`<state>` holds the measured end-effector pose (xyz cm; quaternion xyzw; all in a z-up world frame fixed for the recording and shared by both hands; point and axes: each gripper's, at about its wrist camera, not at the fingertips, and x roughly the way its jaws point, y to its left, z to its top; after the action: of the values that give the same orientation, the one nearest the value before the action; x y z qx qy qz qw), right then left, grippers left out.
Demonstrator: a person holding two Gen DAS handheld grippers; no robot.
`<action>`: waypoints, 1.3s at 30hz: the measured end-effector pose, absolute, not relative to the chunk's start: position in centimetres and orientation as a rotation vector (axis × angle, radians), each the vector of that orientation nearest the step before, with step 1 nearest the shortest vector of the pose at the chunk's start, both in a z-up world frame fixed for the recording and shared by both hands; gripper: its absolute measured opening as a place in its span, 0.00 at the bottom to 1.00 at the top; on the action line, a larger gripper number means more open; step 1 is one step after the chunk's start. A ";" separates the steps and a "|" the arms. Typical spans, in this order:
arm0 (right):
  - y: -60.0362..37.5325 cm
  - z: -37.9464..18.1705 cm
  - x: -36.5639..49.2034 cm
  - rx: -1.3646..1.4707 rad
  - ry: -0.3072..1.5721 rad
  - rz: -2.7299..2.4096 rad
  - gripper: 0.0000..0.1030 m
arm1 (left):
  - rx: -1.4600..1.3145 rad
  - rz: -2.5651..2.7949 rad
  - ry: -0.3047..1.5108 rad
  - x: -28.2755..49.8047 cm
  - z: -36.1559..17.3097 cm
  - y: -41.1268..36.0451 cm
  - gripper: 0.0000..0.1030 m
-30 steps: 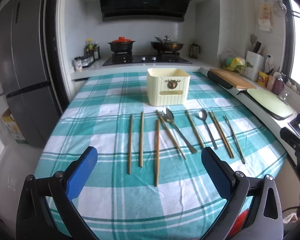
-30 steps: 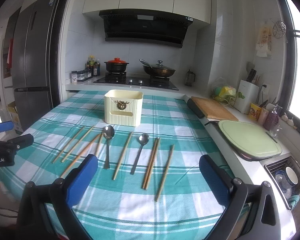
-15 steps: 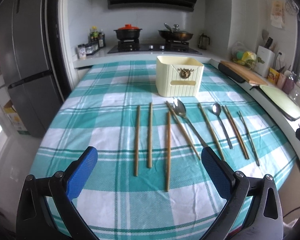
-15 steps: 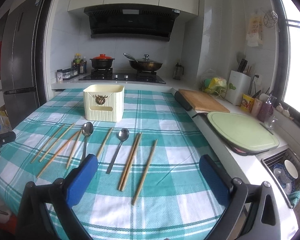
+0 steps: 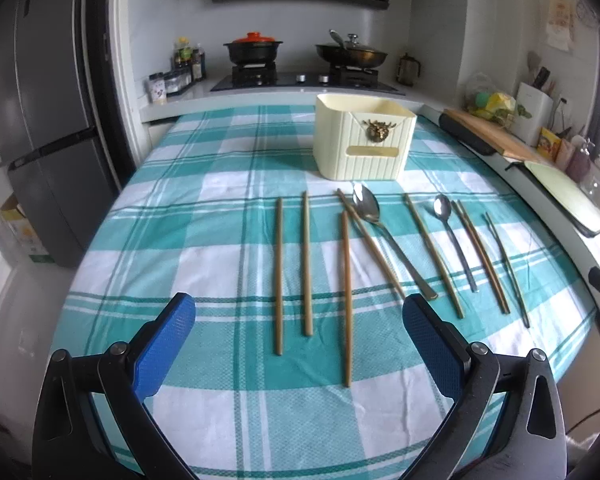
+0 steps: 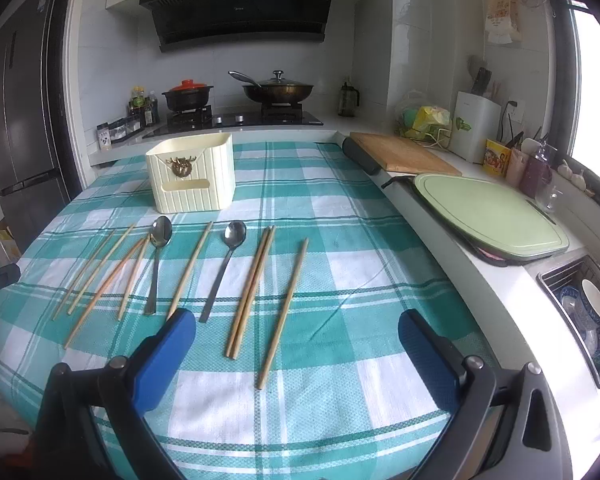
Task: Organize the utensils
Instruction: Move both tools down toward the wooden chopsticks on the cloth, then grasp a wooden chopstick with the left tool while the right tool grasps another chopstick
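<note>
Both wrist views overlook the table (image 5: pixel 220 240), sharing its utensils.

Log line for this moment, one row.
left gripper open, empty | right gripper open, empty | chopsticks, spoons on tablecloth | holder untouched

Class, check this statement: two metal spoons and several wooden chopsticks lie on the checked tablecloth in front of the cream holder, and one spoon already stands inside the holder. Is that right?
Not quite. No spoon visibly stands in the cream holder. Both spoons, the left one and the right one, lie flat on the checked tablecloth among the chopsticks, as the right wrist view shows.
</note>
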<state>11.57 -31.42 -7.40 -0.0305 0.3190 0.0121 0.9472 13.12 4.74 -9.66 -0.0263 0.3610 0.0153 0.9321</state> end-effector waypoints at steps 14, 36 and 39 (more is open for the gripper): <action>-36.2 -8.7 17.1 -0.020 0.752 -0.042 1.00 | -0.080 0.063 0.845 19.2 -12.1 9.7 1.00; -32.3 -17.0 31.4 -0.022 1.094 0.165 0.38 | -0.049 -0.032 0.998 31.4 -15.2 10.8 0.99; -31.3 -17.5 32.3 -0.099 1.112 0.155 0.36 | -0.042 -0.029 1.038 33.1 -16.1 11.1 0.99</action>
<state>32.25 -31.30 -17.50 -0.0471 0.5271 0.0735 0.8453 33.06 11.13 -16.06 -0.0202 0.4958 -0.0139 0.8681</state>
